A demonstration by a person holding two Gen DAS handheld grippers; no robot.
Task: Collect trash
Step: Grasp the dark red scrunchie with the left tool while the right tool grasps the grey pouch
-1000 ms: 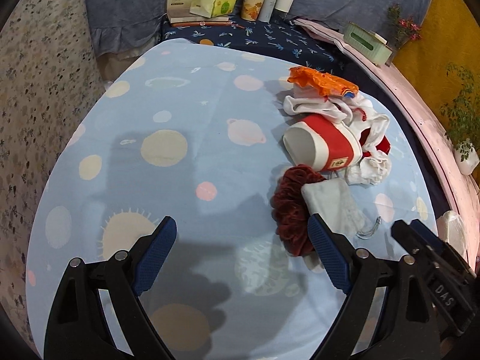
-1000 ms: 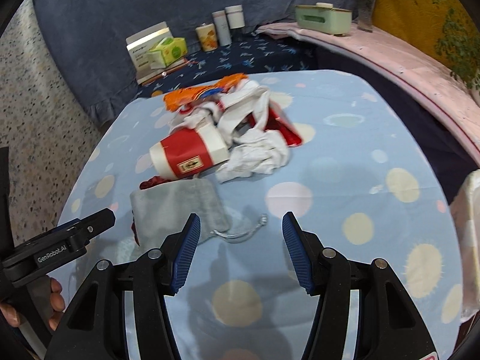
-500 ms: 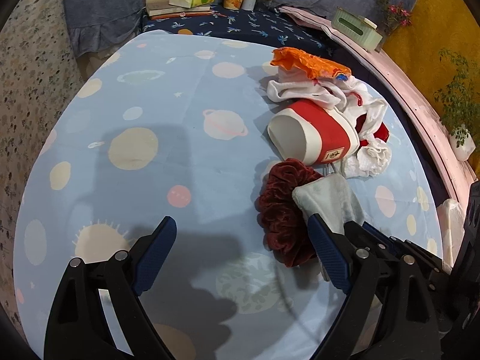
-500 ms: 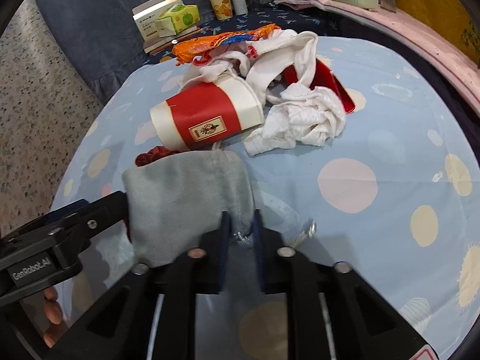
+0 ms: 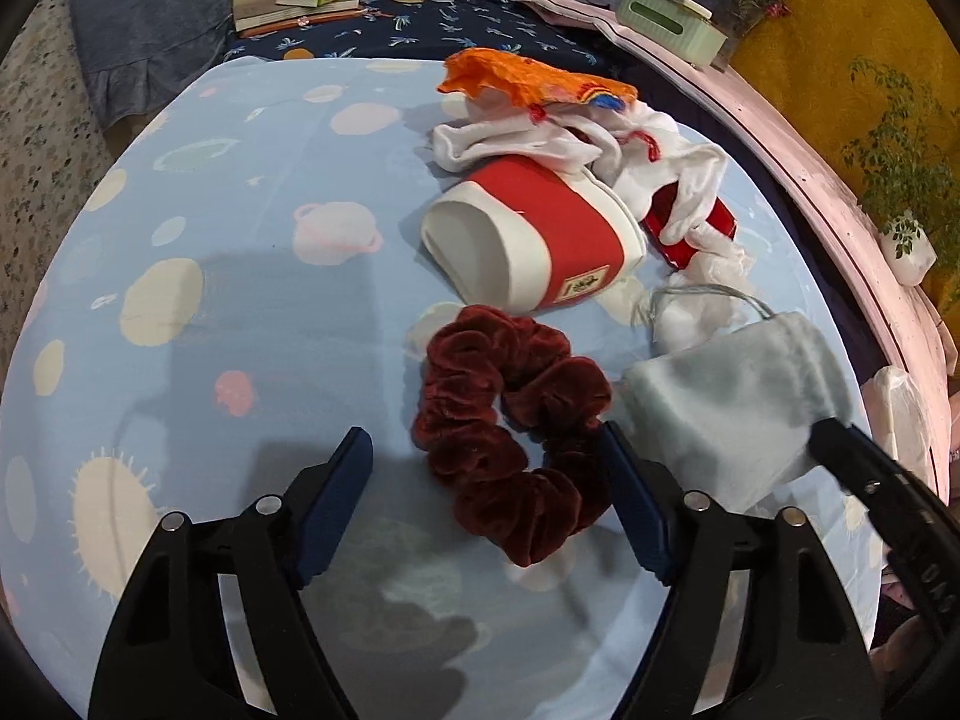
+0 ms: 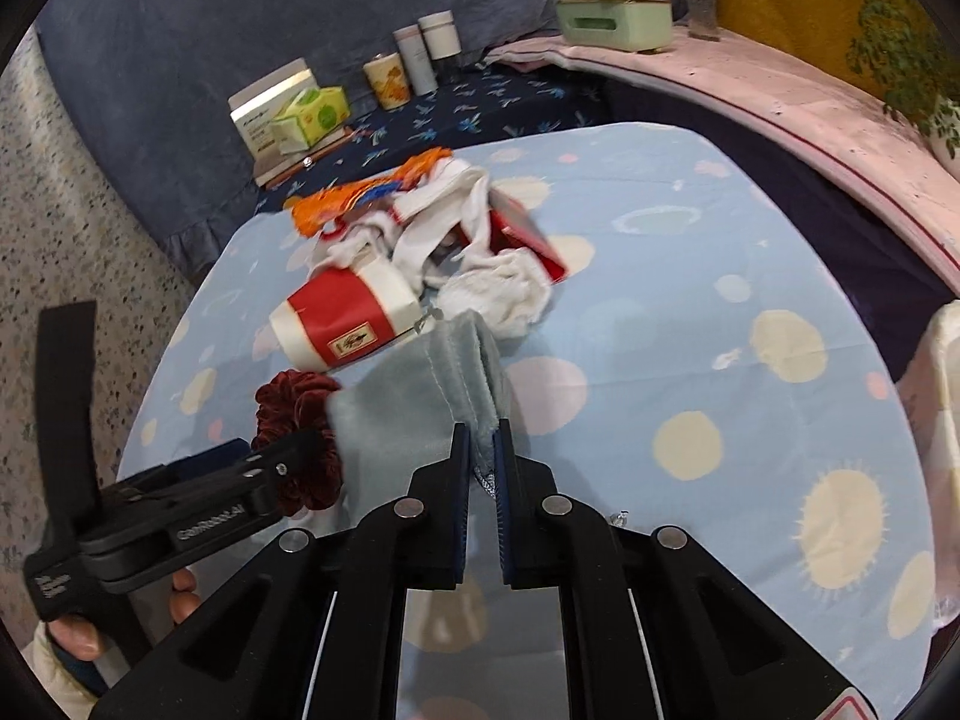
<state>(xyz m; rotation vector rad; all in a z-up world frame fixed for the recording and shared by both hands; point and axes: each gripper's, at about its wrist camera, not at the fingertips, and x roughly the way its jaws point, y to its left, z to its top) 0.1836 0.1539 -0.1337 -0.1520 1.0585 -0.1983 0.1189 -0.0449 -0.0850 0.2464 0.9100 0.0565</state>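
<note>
The right hand-held gripper [image 6: 481, 441] pinches the grey pouch [image 6: 420, 414] raised off the worktop [image 6: 690, 300], likely as a trash bag, while the left hand-held gripper [image 5: 483, 474], spread, hovers at the scrunchie [image 5: 510, 426] ahead.

A: Any lettering you can actually read?

B: One line. In the right wrist view, at about eight o'clock, the side of the left gripper [image 6: 258, 459] carries pale print that reads "GenRobot.AI", slightly blurred.

A: And the red and white paper cup [image 5: 534, 252]?

B: It has a small cream label with an emblem, too small to read.

A: The white box [image 6: 267, 114] at eleven o'clock?

B: It has dark print on its front, but it is illegible. The green tissue pack [image 6: 312, 111] against it is the same.

A: Anything in the left wrist view?

B: There are raised letters on the right gripper [image 5: 825, 435] at four o'clock. I cannot make them out.
</note>
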